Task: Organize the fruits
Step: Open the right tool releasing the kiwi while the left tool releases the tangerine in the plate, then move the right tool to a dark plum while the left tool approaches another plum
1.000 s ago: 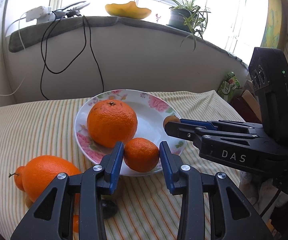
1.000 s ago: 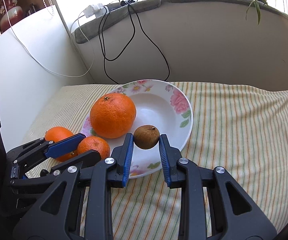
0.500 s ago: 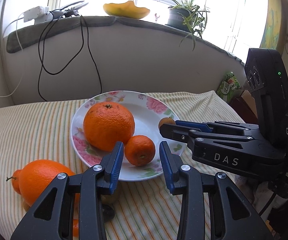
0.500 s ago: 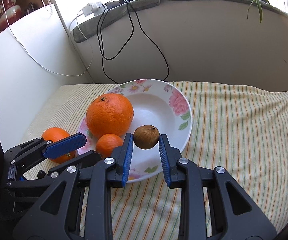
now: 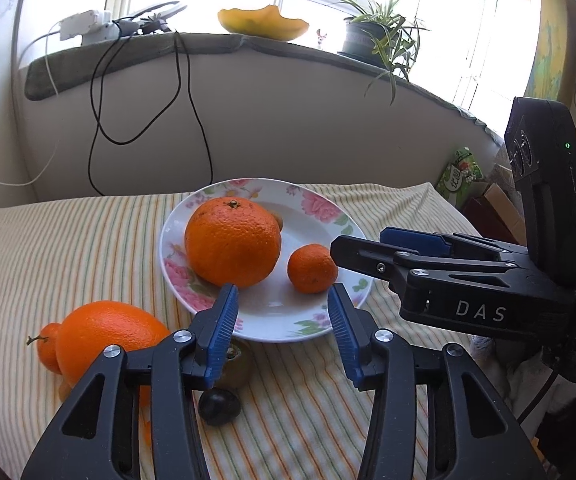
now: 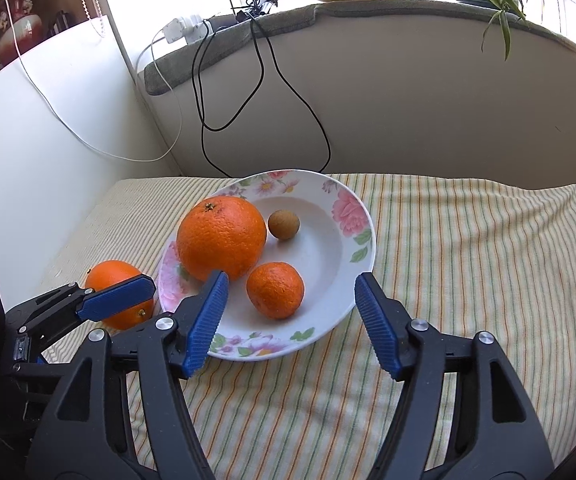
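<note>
Left wrist view first: the left gripper (image 5: 284,320) has its jaws spread wide with nothing between them, hanging just over the near rim of the floral plate (image 5: 328,330). On the plate sit the big orange (image 5: 232,242), the small mandarin (image 5: 312,269) and a little brown fruit (image 5: 278,220) peeking out behind the big one. What's left to sort is off the plate, on the striped cloth (image 5: 68,248): a second orange (image 5: 104,336) with a tiny stemmed one (image 5: 46,346) touching its far-left side, plus a greenish-brown fruit (image 5: 236,364) and a dark round thing (image 5: 219,404) half hidden under the left finger (image 5: 220,332). So the leftovers all lie down and to the left of these fingers, much nearer this hand than the other. The right gripper (image 5: 368,248) pokes in from the right side, over the plate's edge; from here I can't tell how far apart its jaws are.

Right wrist view: right gripper (image 6: 288,320) is also spread wide and empty, straddling the near rim of the plate (image 6: 362,216). Mandarin (image 6: 275,290) is just ahead of the fingers, big orange (image 6: 222,238) up left, brown fruit (image 6: 284,224) behind. The loose orange (image 6: 118,292) is way off to the left, partly behind the left gripper's blue pad (image 6: 116,298). My guess: next pick belongs to the left hand, swinging left and down, since the right would have to cross the plate
</note>
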`<state>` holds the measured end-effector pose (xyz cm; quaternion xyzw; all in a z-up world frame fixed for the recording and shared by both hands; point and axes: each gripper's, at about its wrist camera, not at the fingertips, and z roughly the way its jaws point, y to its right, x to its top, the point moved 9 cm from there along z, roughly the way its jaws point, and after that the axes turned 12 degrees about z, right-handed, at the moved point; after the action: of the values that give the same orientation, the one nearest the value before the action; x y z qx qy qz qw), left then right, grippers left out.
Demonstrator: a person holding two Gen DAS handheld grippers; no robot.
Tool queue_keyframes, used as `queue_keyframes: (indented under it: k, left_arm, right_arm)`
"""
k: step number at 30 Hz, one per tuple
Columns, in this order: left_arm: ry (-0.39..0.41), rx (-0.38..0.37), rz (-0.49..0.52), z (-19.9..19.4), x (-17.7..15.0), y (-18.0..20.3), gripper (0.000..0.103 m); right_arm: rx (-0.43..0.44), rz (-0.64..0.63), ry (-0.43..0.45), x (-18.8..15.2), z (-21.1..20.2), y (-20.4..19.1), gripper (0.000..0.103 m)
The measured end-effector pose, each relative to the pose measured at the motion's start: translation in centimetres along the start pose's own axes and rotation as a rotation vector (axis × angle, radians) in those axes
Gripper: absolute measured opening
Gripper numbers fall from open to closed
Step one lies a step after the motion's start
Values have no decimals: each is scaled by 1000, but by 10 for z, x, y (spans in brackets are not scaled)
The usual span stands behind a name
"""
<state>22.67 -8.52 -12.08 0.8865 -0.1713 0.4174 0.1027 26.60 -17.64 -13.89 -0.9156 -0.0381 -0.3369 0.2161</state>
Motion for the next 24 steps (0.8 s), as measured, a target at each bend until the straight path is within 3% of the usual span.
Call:
queue_keyframes:
  k: [2,8,24]
  left_arm:
    - [-1,13,-2,-3,-1,-1,62]
    - [5,38,-10,-18,-6,-7,76]
    - [13,128,-73,-69,-39,-54,80]
  right_arm:
    - [-3,-1,6,0,-4,-1,70]
    - [4,4,23,-1,-16,-7,79]
    - [67,-36,18,-16,-36,-52,84]
